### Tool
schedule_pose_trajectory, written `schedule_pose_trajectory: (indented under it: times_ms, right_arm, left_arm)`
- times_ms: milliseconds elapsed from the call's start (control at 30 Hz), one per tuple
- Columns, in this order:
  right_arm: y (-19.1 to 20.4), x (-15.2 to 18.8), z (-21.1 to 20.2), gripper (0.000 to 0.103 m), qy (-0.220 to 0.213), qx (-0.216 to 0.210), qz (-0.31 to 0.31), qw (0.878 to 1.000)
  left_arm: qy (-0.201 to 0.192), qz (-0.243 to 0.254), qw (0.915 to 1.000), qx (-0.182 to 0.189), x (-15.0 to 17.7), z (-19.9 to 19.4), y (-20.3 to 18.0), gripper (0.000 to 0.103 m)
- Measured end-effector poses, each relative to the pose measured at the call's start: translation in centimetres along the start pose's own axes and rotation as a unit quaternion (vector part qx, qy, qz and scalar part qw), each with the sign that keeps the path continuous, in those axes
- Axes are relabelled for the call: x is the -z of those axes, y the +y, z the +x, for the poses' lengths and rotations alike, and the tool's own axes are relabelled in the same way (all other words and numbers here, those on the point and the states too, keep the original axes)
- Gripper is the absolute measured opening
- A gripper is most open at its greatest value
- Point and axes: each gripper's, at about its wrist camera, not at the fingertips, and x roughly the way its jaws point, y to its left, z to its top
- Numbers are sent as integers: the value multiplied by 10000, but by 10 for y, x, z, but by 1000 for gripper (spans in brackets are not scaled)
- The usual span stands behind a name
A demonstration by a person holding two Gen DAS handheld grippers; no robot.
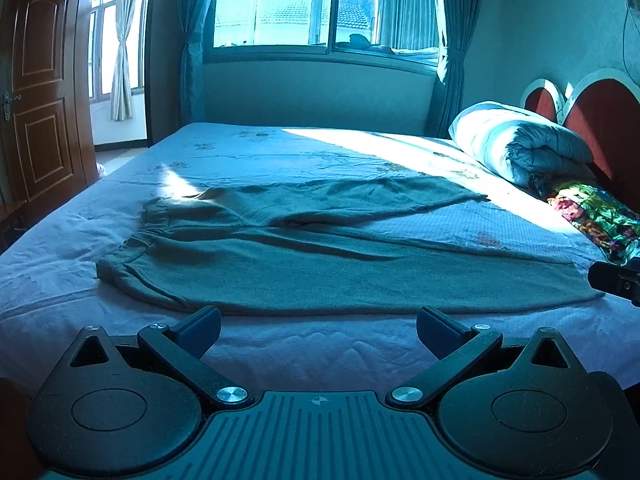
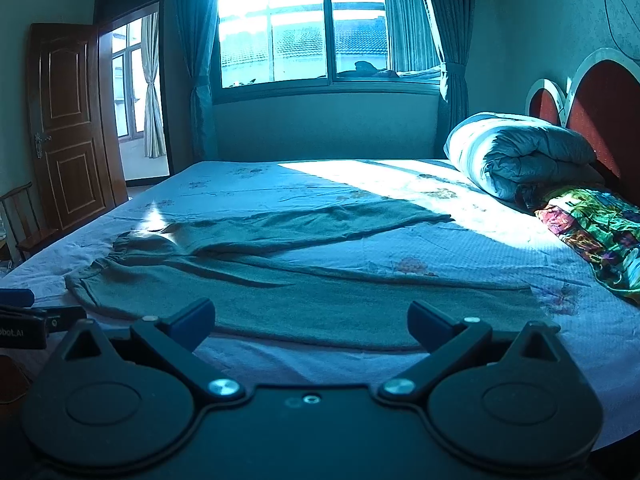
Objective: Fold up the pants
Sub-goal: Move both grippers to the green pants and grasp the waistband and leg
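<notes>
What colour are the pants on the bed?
Plain grey-green pants, no pattern, though the light tints everything blue; clearest in the right wrist view.

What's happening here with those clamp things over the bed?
A person holds a two-finger gripper in each hand, about to fold the grey-green pants spread flat on the bed. The left gripper and right gripper are both open at the near edge, holding nothing. No fold is made yet.

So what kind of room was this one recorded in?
A home bedroom, most likely: grey-green pants lie spread on a wide bed with a pale floral sheet, a rolled quilt sits by the red arched headboard.
</notes>
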Motion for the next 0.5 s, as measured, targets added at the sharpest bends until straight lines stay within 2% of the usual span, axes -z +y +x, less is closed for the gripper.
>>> schedule_pose_trajectory:
  times_ms: [100,167,233,367,500]
  right_arm:
    - [-7,-21,22,97,-74,-181,43,9998]
    - [-12,-34,40,97,-117,-233,94,9996]
    - [-15,-46,62,97,-107,-254,91,9996]
    - [-17,-68,126,97,62,-249,87,9996]
    - [-13,-88,196,95,185,-350,115,9991]
  left_arm:
    - [156,-256,9994,170,-21,28,37,103]
    - [236,-241,9993,-128,-36,53,64,103]
    - [217,-20,9994,-276,-55,84,97,103]
    - [282,-327,9981,-439,-91,145,164,103]
    - [471,-503,9957,-615,-131,237,228,103]
